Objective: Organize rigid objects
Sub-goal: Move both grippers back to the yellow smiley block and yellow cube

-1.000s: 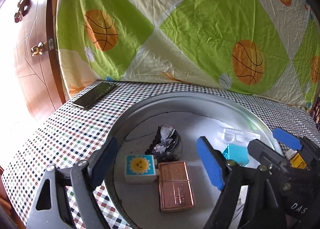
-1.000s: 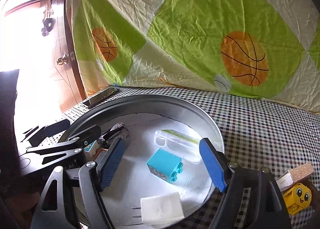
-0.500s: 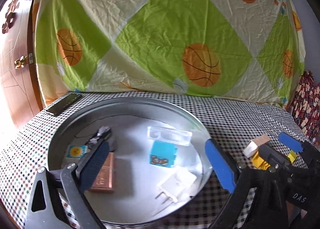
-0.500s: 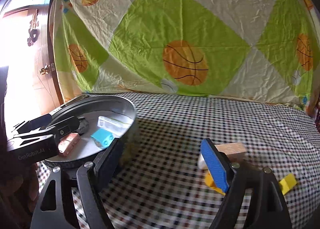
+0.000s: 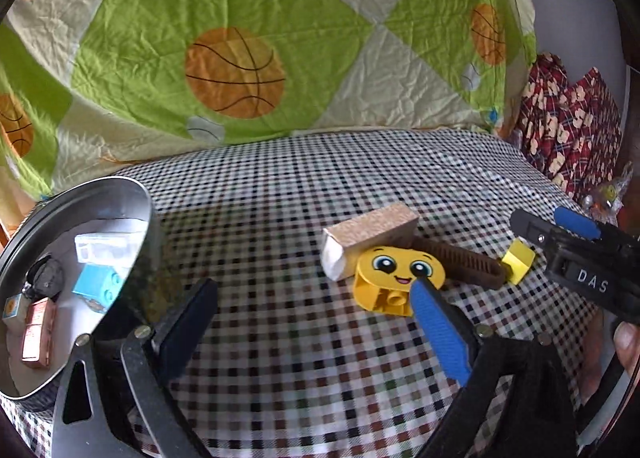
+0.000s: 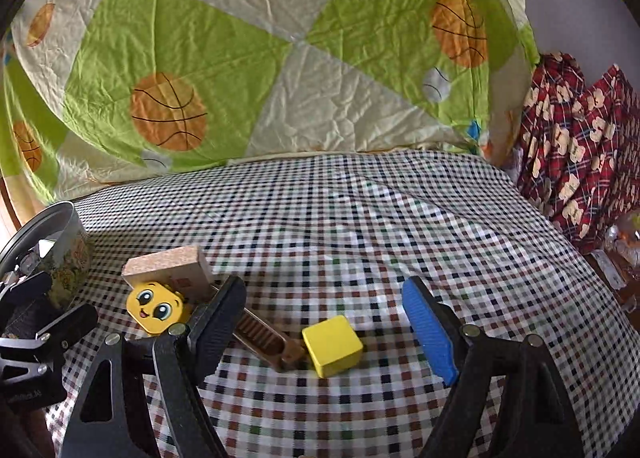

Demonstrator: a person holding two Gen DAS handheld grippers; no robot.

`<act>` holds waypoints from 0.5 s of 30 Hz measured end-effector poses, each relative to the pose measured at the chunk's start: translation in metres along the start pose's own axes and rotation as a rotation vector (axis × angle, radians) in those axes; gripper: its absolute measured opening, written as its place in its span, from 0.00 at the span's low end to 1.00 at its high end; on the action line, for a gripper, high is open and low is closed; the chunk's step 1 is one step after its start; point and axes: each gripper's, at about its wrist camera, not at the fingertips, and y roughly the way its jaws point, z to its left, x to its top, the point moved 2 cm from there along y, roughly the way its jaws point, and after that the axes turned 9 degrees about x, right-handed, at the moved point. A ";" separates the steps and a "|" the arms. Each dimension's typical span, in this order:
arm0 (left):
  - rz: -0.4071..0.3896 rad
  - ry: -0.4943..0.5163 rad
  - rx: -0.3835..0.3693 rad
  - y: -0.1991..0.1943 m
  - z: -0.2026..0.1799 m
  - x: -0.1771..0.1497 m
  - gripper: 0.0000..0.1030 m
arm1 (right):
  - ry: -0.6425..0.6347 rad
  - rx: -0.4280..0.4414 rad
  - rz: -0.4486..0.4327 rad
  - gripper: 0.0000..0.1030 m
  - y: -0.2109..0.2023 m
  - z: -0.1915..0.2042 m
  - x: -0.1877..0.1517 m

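At the far left, a round metal tin (image 5: 150,218) is seen standing on the checked desk (image 5: 300,186). Inside it, a clear plastic case (image 5: 106,248) lies toward the back, with a blue toy brick (image 5: 98,284) just in front of it. Further left in the tin, a dark crumpled object (image 5: 48,278) is seen above a small sun-printed block (image 5: 12,308) and a copper-coloured lighter (image 5: 38,338); the last two lie just beside each other.

To the right of the tin, well apart from it, a cluster of loose things is laid out on the cloth. A cork-topped block (image 5: 370,240) lies at the back, and a yellow smiling-face brick (image 5: 394,280) is set against its front. A brown comb (image 5: 460,262) runs rightward from behind the face brick, and a yellow cube (image 6: 332,346) sits at its far end, touching or nearly touching it.

The left gripper (image 5: 312,322) is held with its fingers spread wide and empty over bare cloth; the tip of its blue finger overlaps the face brick in the left wrist view. The right gripper (image 6: 320,322) is likewise held apart with nothing gripped; the yellow cube lies on the cloth between its fingers, and the comb passes behind the dark left finger.

A basketball-print sheet (image 6: 280,78) hangs behind the desk, and red patterned fabric (image 6: 576,146) is piled at the far right.
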 end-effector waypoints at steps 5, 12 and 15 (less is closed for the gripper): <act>0.069 0.031 -0.032 0.019 -0.020 0.006 0.95 | 0.045 -0.004 0.058 0.80 0.011 -0.015 -0.001; 0.129 0.044 -0.064 0.034 -0.036 0.009 0.95 | 0.064 -0.006 0.139 0.80 0.026 -0.018 -0.005; 0.137 0.040 -0.068 0.037 -0.037 0.009 0.95 | 0.059 -0.014 0.158 0.80 0.029 -0.018 -0.007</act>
